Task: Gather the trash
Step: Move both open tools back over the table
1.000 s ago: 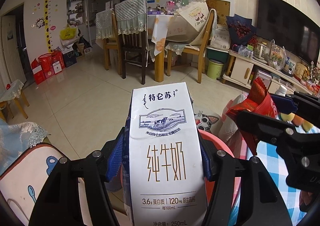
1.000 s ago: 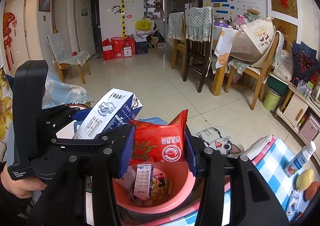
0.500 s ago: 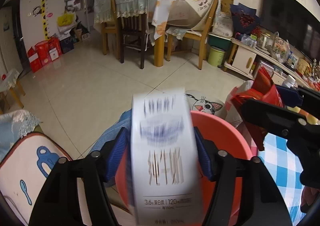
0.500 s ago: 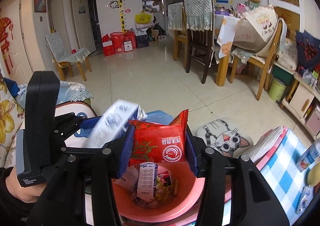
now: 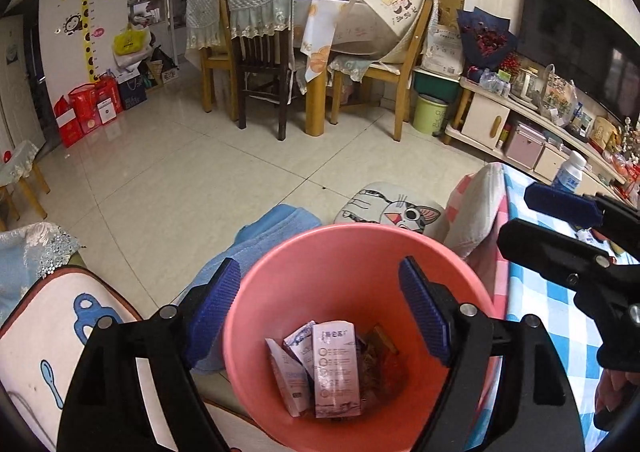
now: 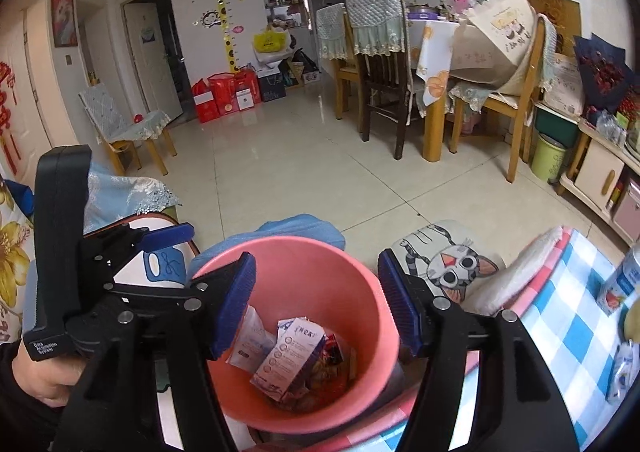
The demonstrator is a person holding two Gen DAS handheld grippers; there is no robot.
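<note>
Both the left gripper (image 5: 320, 312) and right gripper (image 6: 316, 300) hang released and empty over a pink bin (image 5: 360, 252), where a milk carton (image 5: 335, 368) lies among wrappers (image 6: 248, 344) at the bottom.

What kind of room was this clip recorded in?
Most likely a family living and dining room: a cloth-covered dining table with wooden chairs, a television over a low cabinet, and a giraffe height chart for children.
</note>
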